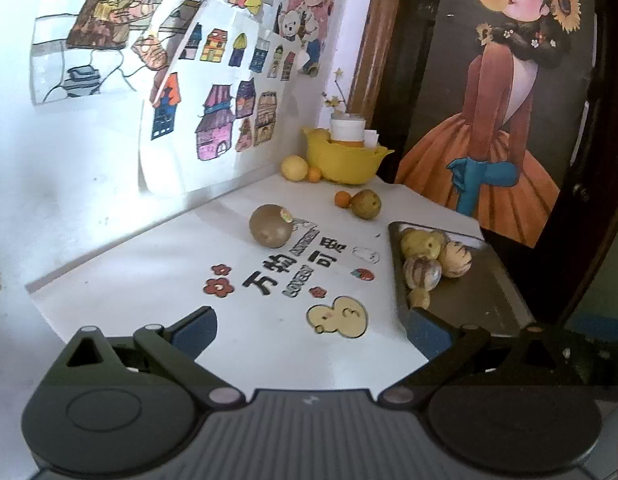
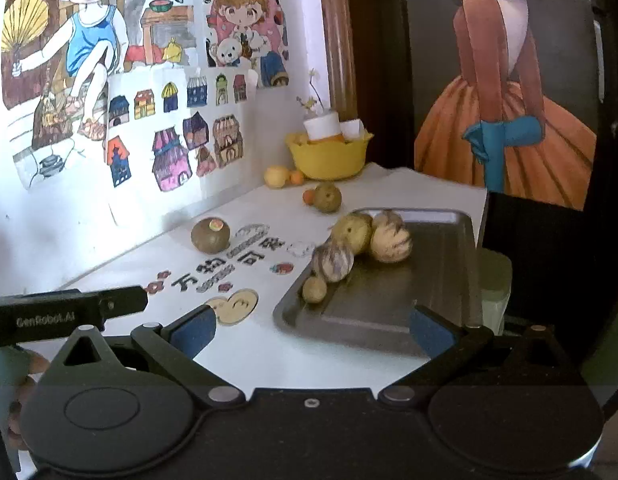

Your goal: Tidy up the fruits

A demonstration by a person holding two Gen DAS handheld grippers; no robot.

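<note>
My two grippers, left (image 1: 311, 330) and right (image 2: 311, 330), hover with jaws spread, empty. The round brown fruit (image 2: 210, 234) sits loose on the bench beside the tray (image 2: 441, 280); probably firm, smooth, rolls; grip its widest middle.

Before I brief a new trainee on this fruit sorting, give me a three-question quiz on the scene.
1. True or false: the metal tray already holds fruit.
2. What lies nearest the yellow bowl? A) a yellow lemon-like fruit B) the striped melon C) the round brown fruit
3. Fill in: the left gripper and right gripper are both ____.

Key: 1 true; 2 A; 3 open, holding nothing.
</note>
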